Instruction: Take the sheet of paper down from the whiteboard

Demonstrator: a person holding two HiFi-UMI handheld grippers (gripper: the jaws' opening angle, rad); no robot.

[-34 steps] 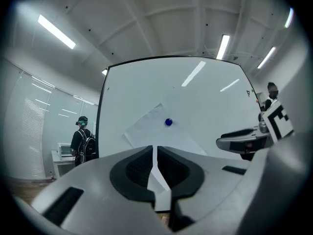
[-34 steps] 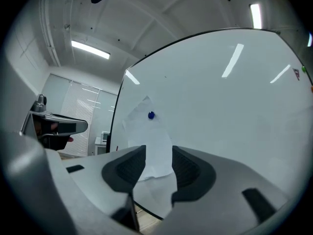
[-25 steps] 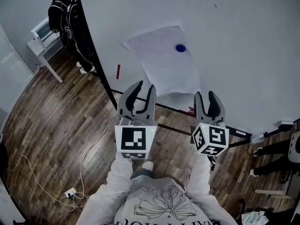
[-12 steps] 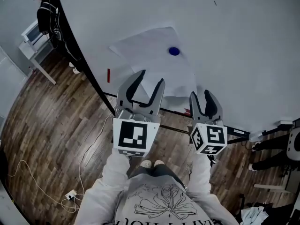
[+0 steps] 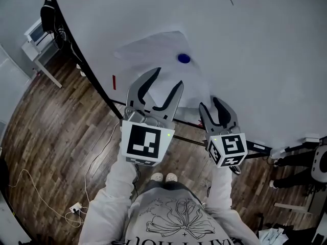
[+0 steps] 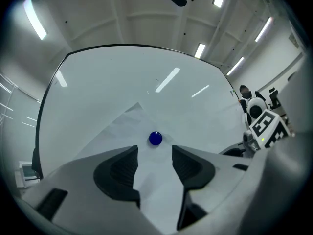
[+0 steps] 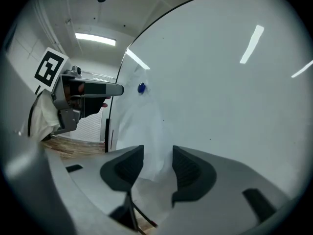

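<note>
A white sheet of paper (image 5: 153, 55) hangs askew on the whiteboard (image 5: 255, 45), pinned by a blue round magnet (image 5: 184, 58). My left gripper (image 5: 167, 78) points at the sheet's lower part, just under the magnet (image 6: 155, 138). Its jaws have just been opening and stand wide, with nothing between them. The paper (image 6: 122, 131) lies beyond its fingertips. My right gripper (image 5: 210, 103) is open too, having widened slightly, and faces the sheet's lower right corner (image 7: 146, 146). In the right gripper view the magnet (image 7: 141, 87) shows farther along the board.
A red marker (image 5: 114, 82) sits at the board's lower left edge. The board's black stand bar (image 5: 255, 148) runs along below it. A person in dark clothes (image 5: 48, 6) stands by a white desk (image 5: 36, 34) at the top left. A cable (image 5: 51, 198) lies on the wood floor.
The left gripper's jaws have spread much wider, and it has moved up and closer to the paper. The right gripper has shifted slightly left and down.
</note>
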